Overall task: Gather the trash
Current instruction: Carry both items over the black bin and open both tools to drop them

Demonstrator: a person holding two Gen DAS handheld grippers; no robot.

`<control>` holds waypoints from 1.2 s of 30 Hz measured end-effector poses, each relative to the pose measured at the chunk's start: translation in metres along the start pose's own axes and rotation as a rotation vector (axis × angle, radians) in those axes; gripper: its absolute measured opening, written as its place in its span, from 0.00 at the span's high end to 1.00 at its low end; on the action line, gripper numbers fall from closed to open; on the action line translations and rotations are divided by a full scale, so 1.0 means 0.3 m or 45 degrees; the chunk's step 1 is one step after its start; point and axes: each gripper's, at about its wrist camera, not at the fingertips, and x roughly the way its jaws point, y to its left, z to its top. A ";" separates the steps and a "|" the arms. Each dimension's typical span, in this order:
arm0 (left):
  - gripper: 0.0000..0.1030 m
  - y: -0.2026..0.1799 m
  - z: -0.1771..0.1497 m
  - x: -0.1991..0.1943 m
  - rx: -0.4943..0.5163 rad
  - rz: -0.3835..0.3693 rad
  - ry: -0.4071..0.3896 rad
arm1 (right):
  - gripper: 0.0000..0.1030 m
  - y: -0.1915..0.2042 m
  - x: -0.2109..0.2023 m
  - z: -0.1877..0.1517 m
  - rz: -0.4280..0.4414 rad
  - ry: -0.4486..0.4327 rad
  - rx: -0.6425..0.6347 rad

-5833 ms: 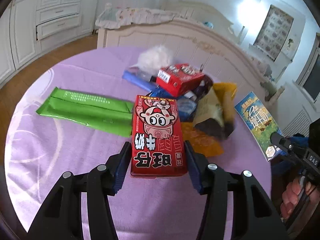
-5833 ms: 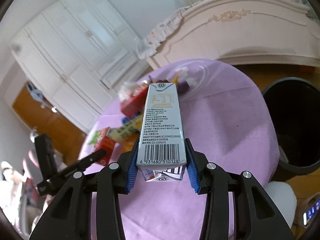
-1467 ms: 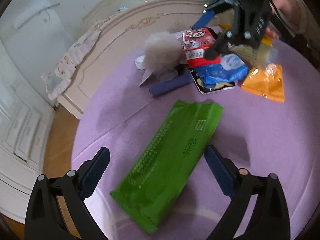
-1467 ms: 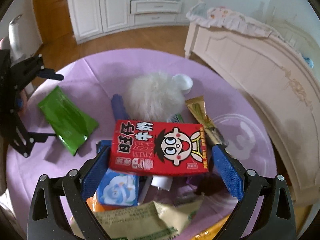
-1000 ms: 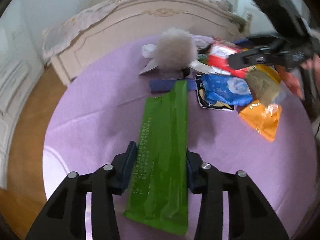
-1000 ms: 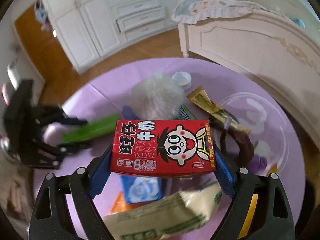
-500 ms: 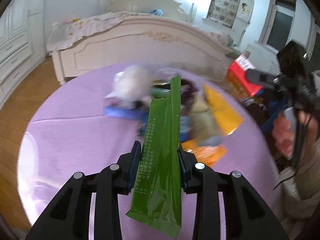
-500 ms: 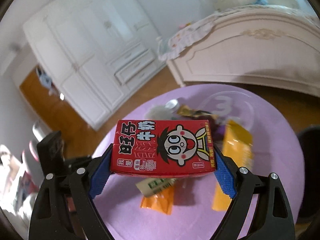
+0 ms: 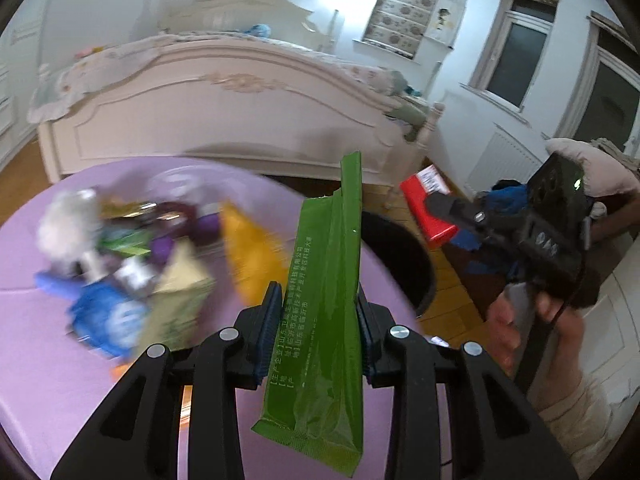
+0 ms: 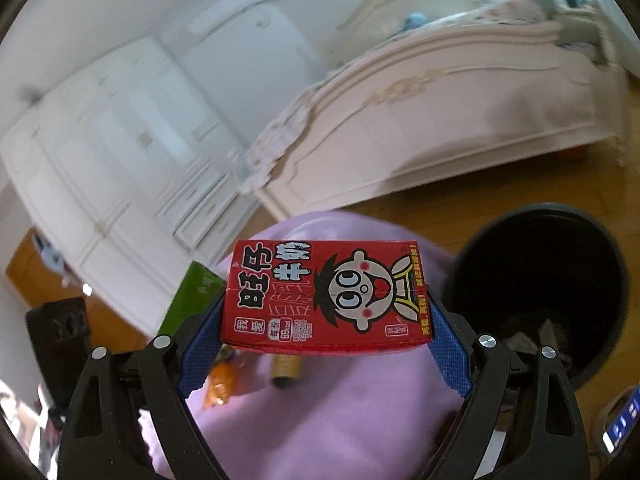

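My left gripper is shut on a long green packet and holds it upright in the air above the purple table. My right gripper is shut on a red milk carton with a cartoon face, held above the table's edge beside the black trash bin. In the left wrist view the red carton and the right gripper hover just right of the bin. The green packet also shows in the right wrist view.
A blurred pile of wrappers lies on the table: a blue pack, a beige bag, an orange packet, a white fluffy ball. A cream bed stands behind. White wardrobes line the wall.
Both grippers have swung away from the trash pile toward the black bin. The green packet and the red carton have travelled with them, still held.
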 end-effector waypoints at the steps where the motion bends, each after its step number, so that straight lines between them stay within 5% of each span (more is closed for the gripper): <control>1: 0.67 -0.030 0.012 0.020 0.000 -0.018 0.002 | 0.14 -0.028 -0.008 0.003 -0.009 -0.014 0.019; 15: 0.67 -0.327 0.055 0.376 0.079 -0.087 0.134 | 0.14 -0.496 -0.074 -0.010 -0.153 -0.084 0.335; 36: 0.67 -0.360 0.083 0.622 0.077 -0.057 0.282 | 0.14 -0.712 0.075 -0.119 -0.174 0.055 0.478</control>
